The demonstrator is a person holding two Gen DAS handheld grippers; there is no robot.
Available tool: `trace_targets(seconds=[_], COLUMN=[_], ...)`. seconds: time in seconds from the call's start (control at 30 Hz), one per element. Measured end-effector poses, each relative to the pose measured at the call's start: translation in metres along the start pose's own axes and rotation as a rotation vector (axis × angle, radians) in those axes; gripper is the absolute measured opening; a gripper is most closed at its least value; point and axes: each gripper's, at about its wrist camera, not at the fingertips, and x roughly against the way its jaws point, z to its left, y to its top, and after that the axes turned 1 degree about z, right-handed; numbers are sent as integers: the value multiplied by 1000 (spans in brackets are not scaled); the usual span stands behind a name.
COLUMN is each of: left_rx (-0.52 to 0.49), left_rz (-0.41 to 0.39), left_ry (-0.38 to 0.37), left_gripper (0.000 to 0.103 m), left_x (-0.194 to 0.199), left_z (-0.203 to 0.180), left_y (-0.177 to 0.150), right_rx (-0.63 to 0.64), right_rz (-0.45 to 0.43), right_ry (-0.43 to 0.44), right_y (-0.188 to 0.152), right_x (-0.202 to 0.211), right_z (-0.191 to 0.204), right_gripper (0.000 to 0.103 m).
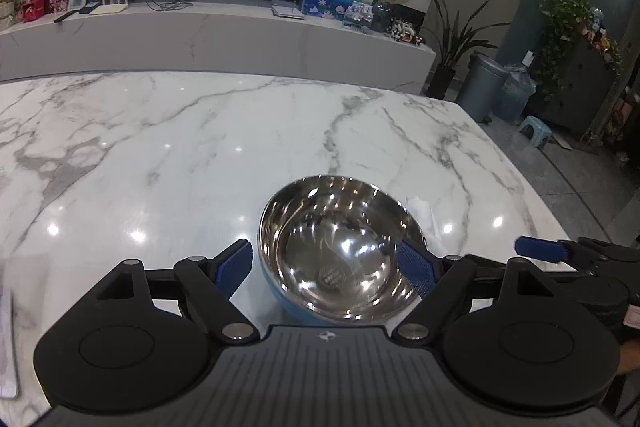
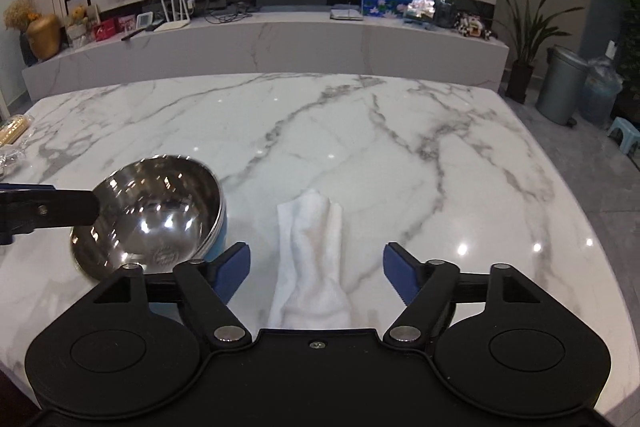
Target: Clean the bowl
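A steel bowl (image 1: 336, 247) with a blue outside sits tilted on the marble table (image 1: 200, 147). My left gripper (image 1: 324, 267) is open, its blue pads on either side of the bowl; I cannot tell if they touch it. The bowl also shows in the right wrist view (image 2: 156, 215), with the left gripper's finger (image 2: 48, 211) across its rim. A folded white cloth (image 2: 312, 259) lies on the table right of the bowl. My right gripper (image 2: 316, 273) is open and empty, its fingers on either side of the cloth's near end. The cloth (image 1: 424, 223) peeks out behind the bowl.
The table's right edge (image 2: 580, 227) drops to a grey floor. A wrapped roll and clear packaging (image 2: 12, 139) lie at the table's far left. A white flat object (image 1: 8, 347) lies at the left edge. A low TV counter (image 2: 280, 31) stands behind the table.
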Motion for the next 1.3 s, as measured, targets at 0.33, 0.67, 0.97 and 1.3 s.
trace_targets(seconds=[0.33, 0.67, 0.97, 1.3], left_rx=[-65, -94, -104, -134], left_rz=[-63, -71, -35, -22], left_ry=[61, 83, 112, 121], left_gripper=[79, 79, 79, 79], left_x=[15, 16, 9, 6], left_z=[-19, -15, -17, -21], left_y=[-33, -45, -45, -47], right_rx=[-82, 26, 66, 49], right_rz=[-25, -5, -10, -4], right_ry=[-6, -41, -40, -39], right_y=[-28, -33, -38, -39], right_x=[24, 9, 7, 6], right_z=[8, 28, 37, 34], right_gripper=[78, 78, 78, 78])
